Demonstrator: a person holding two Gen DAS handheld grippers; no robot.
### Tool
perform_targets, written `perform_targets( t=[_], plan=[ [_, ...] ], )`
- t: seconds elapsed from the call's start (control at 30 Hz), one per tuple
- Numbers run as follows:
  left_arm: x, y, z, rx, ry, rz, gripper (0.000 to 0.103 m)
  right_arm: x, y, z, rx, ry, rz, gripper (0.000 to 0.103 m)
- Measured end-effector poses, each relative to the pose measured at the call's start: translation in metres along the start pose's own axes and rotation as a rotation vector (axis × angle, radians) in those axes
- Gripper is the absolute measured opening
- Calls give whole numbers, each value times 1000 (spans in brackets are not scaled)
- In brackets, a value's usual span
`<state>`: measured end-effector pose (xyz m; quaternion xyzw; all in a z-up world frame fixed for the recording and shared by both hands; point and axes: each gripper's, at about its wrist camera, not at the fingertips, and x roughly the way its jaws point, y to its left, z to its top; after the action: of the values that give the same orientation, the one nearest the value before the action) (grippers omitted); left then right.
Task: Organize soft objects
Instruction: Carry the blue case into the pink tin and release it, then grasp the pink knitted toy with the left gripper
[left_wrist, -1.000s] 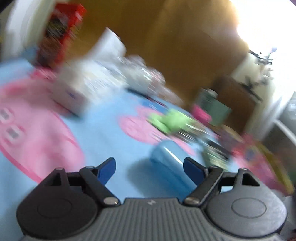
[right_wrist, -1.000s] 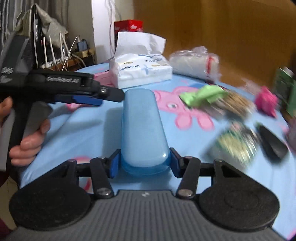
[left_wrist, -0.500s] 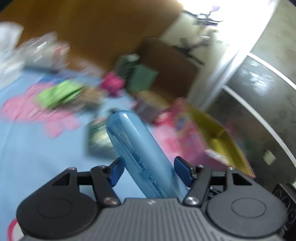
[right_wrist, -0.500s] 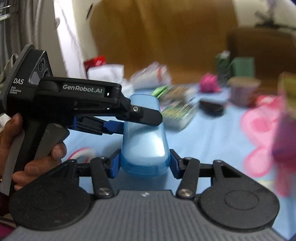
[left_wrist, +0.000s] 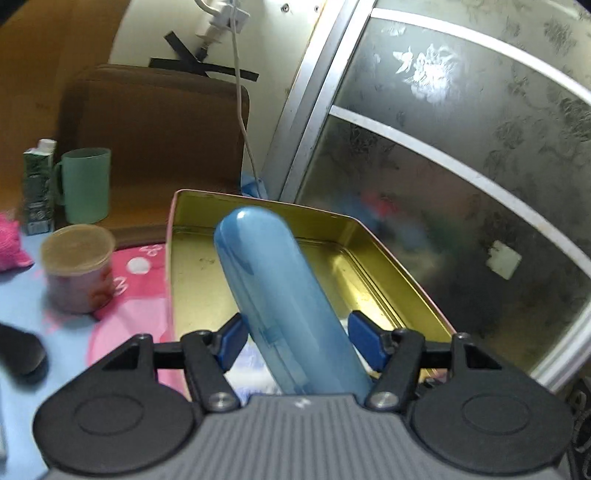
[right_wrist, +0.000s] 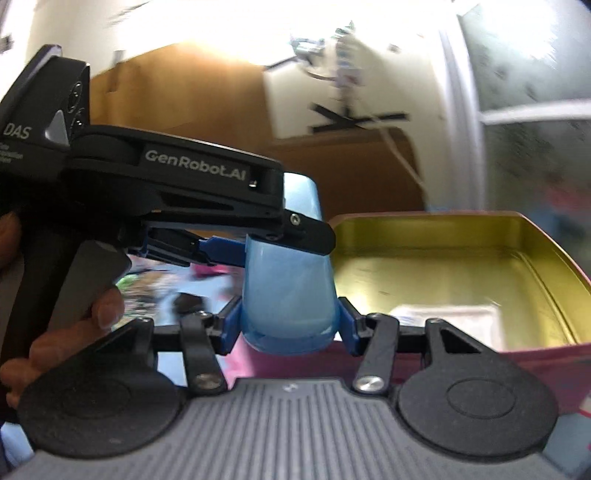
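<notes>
- We carry the blue case above the near edge of the gold tin, with both tongs at once.
- Our right gripper is closed on the near end of the case; both pads press its sides.
- Our left gripper has the case between its jaws, which are opening a little; the right pad stands clear, the left pad seems to touch.
- The case looks stiff, light and glossy, so we judge it slippery; holding across the narrow sides near each end seems safest.
- A white cloth already lies inside the tin.
</notes>
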<state>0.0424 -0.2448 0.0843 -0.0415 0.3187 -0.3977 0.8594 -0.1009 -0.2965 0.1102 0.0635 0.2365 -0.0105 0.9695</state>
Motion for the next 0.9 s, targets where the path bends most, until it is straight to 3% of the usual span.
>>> perform_targets(
  t=[0.13,0.2,0.4,0.5,0.57,0.7,0.8,0.9],
  plan=[
    [29,-8,5,62,25,97,67,29,-18,7,31,25,-62,57],
    [26,-5,2,67,23,116,67,50,-23,6,36,49,-103,70],
    [-42,27,-21,64,-70,97,67,46,-15,-6,-1,-4,-145,73],
    [-80,58,-40,40,-101,132,68,35,-6,-8,-15,-55,-156,73],
    [-103,85,-54,14,-103,195,68,29,6,-9,-39,-86,-164,73],
    [-138,147,-80,-33,-84,420,68,25,32,-7,-88,-133,-124,73],
    [-153,188,-88,-69,-76,552,68,33,62,0,-131,-132,-39,73],
    [-159,216,-90,-113,-79,611,68,53,93,2,-163,-55,80,72]
  ],
)
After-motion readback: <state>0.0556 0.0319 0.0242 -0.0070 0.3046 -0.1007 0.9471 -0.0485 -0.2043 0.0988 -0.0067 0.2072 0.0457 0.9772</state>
